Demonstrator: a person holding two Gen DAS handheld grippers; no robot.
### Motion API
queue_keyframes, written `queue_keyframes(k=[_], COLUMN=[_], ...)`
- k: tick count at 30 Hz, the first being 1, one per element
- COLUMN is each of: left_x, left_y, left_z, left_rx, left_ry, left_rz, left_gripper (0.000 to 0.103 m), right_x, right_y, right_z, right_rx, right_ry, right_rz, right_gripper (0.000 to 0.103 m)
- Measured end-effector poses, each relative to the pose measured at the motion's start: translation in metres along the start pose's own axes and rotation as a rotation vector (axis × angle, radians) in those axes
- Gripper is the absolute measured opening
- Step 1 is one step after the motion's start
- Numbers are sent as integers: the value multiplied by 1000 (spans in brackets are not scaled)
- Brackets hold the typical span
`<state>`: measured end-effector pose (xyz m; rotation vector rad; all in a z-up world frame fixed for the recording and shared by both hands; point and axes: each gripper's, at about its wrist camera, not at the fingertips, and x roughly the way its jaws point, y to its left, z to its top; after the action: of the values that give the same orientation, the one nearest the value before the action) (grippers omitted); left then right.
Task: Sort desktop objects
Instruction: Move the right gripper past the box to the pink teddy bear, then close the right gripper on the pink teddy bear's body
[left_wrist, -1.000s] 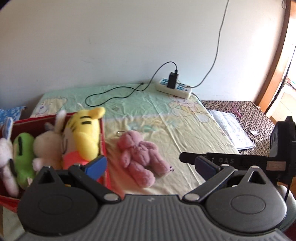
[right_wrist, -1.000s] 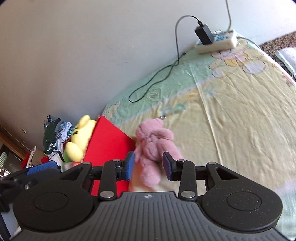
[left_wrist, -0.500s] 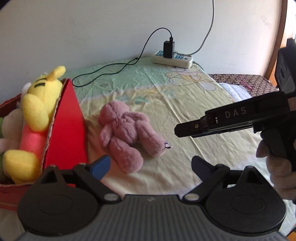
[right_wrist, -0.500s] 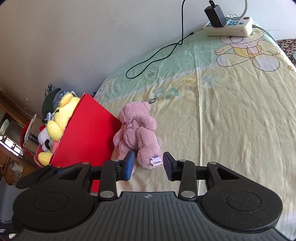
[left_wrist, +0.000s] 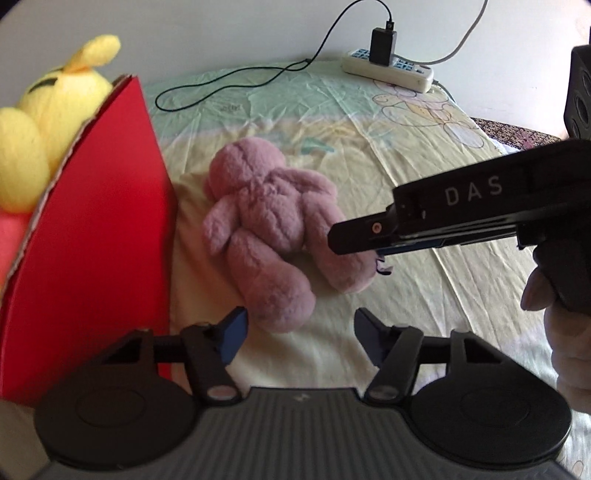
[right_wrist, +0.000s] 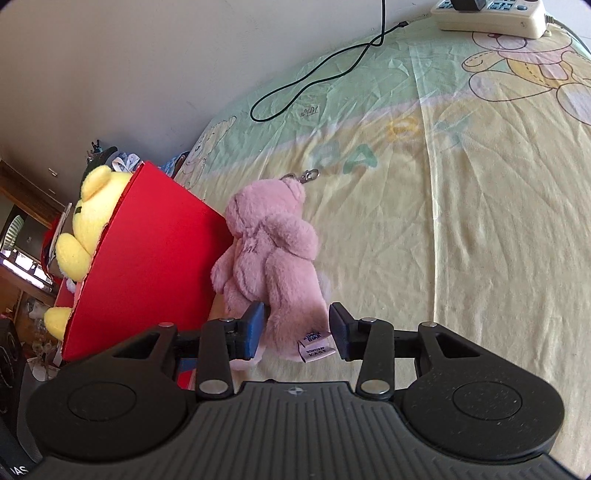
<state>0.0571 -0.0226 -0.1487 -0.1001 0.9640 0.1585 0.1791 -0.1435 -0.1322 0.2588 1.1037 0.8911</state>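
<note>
A pink plush bear (left_wrist: 266, 221) lies face down on the yellow-green sheet, right beside a red box (left_wrist: 92, 240). My left gripper (left_wrist: 301, 336) hovers just short of the bear's lower foot. Its jaws are closing and no pad touches the plush. My right gripper (right_wrist: 297, 328) straddles one leg of the bear (right_wrist: 273, 251). Its jaws are opening and the leg, with its white tag, fills the gap between them. In the left wrist view the right gripper (left_wrist: 343, 240) comes in from the right over that leg, held by a hand (left_wrist: 569, 350).
A yellow plush (left_wrist: 44, 110) sticks out of the red box (right_wrist: 147, 266). A white power strip (left_wrist: 388, 68) with a black charger and a looping black cable (left_wrist: 229, 79) lie at the far edge by the wall. Furniture clutter shows beyond the box at the left.
Both grippers have come down and closer to the pink bear. The left jaws have narrowed a great deal. The right jaws, formerly short of the bear, now stand around its leg.
</note>
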Motion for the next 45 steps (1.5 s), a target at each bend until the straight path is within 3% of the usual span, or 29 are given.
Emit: queue_keyframes(k=[4,7,12,17,32,39,43,45], left_x=[4,6,4,-6,-48,-61,-67,-69], left_y=[4,6,4,-3,-25,-16,-2,7], left_z=[2,2,2,-5,-59,-74,-72,-66], left_rx=[-11,-9,8,72,297,286,251,208], left_ry=[16,32,33,49,114,125,90,68], left_rz=[-7,-13,-37,-110,-331,-351,-324,-320], left_gripper=[59,52,49,49,50,51,57,63], right_x=[9,12,3,-12,-70,-74,-87,-94], right_y=[-1,-1,-2,2,-6,6,4,0], right_z=[0,-1,-3,-16,-100,-123,-116,-109], right_rx=[11,14,25,21,130,139,162,182], right_ry=[23,30,20,15,37,79,22,-32], right_rz=[14,12,18,3,-59,-47,-40,-43], right_gripper=[42,35,33,33,33,37,39,51])
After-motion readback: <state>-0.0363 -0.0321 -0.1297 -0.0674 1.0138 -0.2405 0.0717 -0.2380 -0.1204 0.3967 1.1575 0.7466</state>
